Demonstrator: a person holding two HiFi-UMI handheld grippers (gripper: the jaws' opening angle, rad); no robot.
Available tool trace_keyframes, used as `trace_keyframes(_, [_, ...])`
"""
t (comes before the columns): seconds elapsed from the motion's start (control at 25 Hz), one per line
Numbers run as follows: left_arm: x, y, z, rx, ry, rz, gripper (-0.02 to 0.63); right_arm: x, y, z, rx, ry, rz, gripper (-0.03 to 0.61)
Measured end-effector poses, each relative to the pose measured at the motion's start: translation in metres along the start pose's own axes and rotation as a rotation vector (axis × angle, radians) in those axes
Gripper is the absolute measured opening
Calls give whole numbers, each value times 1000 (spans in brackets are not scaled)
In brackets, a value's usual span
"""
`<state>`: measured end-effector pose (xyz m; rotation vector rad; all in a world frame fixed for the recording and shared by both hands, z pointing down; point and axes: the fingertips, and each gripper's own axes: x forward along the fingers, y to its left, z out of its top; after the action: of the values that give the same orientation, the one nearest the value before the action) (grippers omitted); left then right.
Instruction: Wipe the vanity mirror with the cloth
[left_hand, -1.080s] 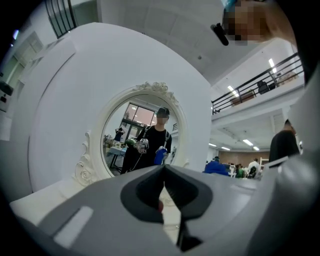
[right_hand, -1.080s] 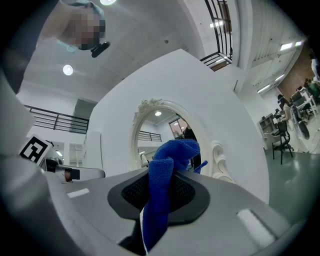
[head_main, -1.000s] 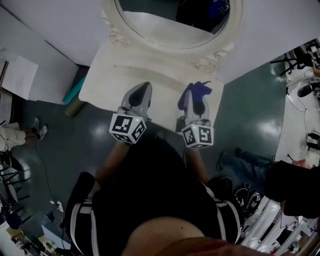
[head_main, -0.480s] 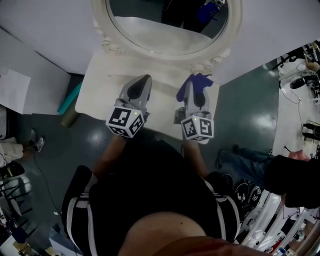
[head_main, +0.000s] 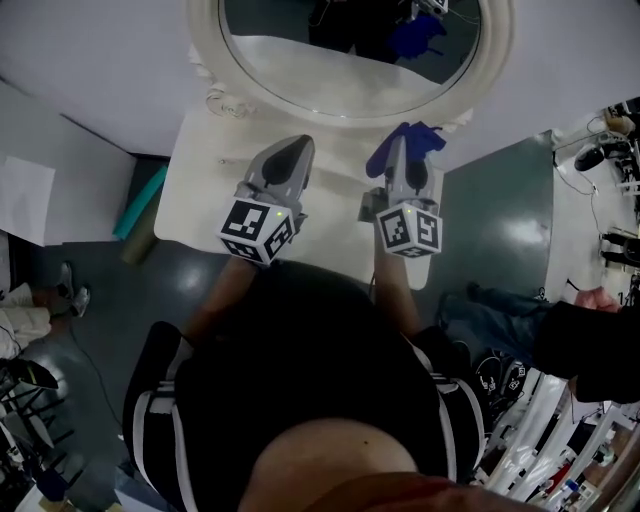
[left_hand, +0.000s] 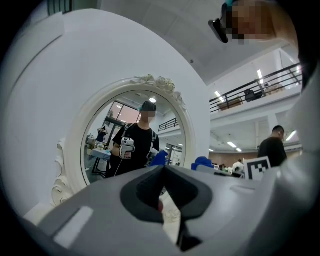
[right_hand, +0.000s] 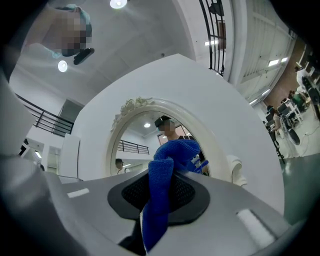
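I've got the right gripper (right_hand: 159, 194) clamped on the blue terry cloth (right_hand: 167, 165), left gripper (left_hand: 162, 187) closed empty, and I reckon the white-framed oval mirror (head_main: 340, 65) isn't wiped yet.

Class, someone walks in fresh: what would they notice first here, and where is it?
The big oval vanity mirror in its ornate white frame fills the head view's top. Just below its lower right edge, a bright blue cloth is clamped in the right tongs; the left tongs hover shut alongside.
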<state>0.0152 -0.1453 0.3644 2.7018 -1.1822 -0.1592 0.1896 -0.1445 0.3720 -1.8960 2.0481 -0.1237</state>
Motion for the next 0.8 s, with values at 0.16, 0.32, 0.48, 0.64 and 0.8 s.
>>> trace_keyframes(0.16, [8,8,1,-6,4,-22,11,19,-11,11,-12,-45,-36,71])
trace_keyframes(0.32, [18,16,9,3,-3,-33,11,39,-21,27,-27,-88,-58,71])
trace_keyframes(0.48, [26,26,12,-2,-10,-32,11,54,-29,31,-27,-109,-79,71])
trace_keyframes(0.64, [34,31,10,-8,-10,-35,11,67,-39,30,-11,-113,-96,71])
trace_keyframes(0.8, [41,33,7,-22,-17,-54,11,79,-49,29,3,-129,-110,71])
